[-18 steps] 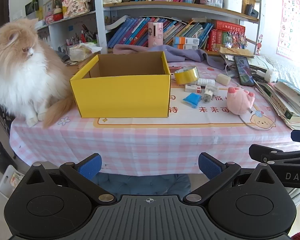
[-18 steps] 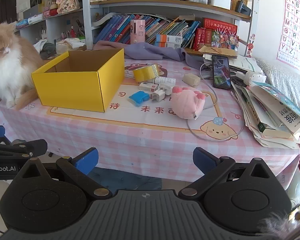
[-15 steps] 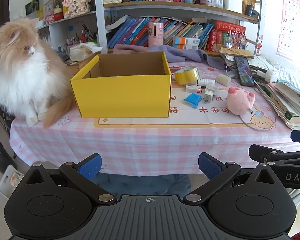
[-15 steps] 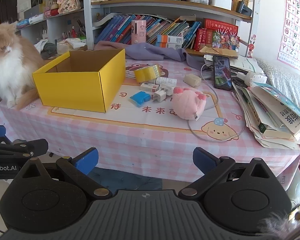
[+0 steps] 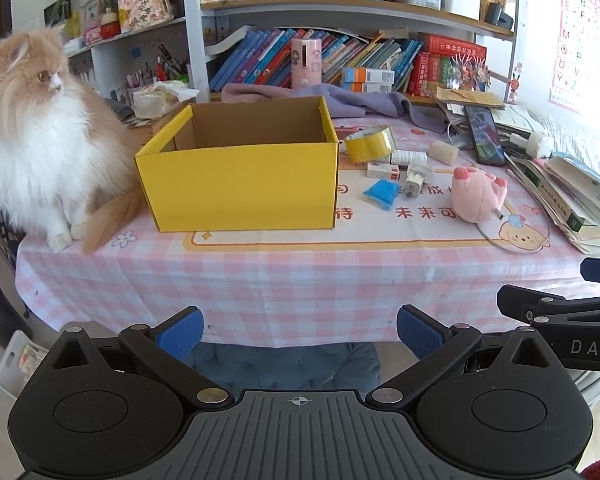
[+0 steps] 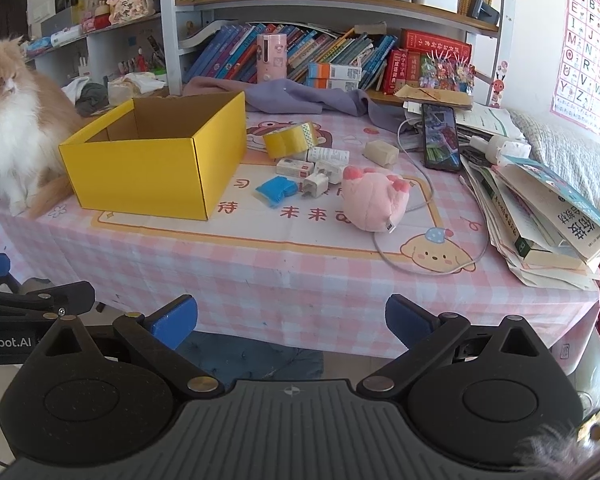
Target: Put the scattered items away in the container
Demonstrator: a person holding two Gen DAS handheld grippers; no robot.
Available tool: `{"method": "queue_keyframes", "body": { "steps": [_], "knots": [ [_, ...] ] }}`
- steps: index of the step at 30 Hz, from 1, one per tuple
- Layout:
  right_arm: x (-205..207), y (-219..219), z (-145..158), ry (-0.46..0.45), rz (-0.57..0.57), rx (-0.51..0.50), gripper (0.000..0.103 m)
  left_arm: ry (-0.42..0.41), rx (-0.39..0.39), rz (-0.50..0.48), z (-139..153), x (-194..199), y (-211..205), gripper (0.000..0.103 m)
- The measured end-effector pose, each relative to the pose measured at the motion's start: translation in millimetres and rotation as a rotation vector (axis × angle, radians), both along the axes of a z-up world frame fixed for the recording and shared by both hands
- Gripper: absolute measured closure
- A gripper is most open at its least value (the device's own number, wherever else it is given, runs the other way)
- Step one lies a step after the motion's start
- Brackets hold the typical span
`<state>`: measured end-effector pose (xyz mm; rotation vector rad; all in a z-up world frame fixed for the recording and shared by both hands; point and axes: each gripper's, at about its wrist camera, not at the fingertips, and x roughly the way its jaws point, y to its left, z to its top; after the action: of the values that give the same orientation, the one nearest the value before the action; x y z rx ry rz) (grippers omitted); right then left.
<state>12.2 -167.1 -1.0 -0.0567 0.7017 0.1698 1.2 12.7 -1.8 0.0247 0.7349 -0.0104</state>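
An open yellow cardboard box (image 5: 240, 184) (image 6: 140, 176) stands on the pink checked table, and I see nothing inside it. To its right lie a yellow tape roll (image 5: 370, 143) (image 6: 290, 141), a blue packet (image 5: 380, 194) (image 6: 276, 191), a white charger plug (image 5: 414, 186) (image 6: 315, 187), small white boxes (image 6: 294, 167), a beige block (image 6: 381, 153) and a pink plush toy (image 5: 476, 200) (image 6: 374, 202). My left gripper (image 5: 299, 332) and right gripper (image 6: 291, 322) hover open before the table's front edge, nothing between their blue pads.
A long-haired orange and white cat (image 5: 40, 152) (image 6: 8, 132) sits on the table's left corner beside the box. A phone (image 6: 440, 136), a white cable (image 6: 420, 256) and a stack of books (image 6: 540, 216) fill the right side. Bookshelves and a purple cloth (image 5: 340, 98) stand behind.
The cat has turned its head slightly towards the box. Both grippers stay where they were, still open.
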Motion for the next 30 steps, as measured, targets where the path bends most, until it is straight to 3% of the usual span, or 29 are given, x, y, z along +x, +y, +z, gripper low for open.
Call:
{"method": "queue_keyframes", "body": {
  "steps": [30],
  "knots": [
    [1.8,3.3,-0.2,0.003,0.02,-0.006,0.001,-0.004,-0.031,-0.013,1.4,1.1,3.0,0.0]
  ]
}}
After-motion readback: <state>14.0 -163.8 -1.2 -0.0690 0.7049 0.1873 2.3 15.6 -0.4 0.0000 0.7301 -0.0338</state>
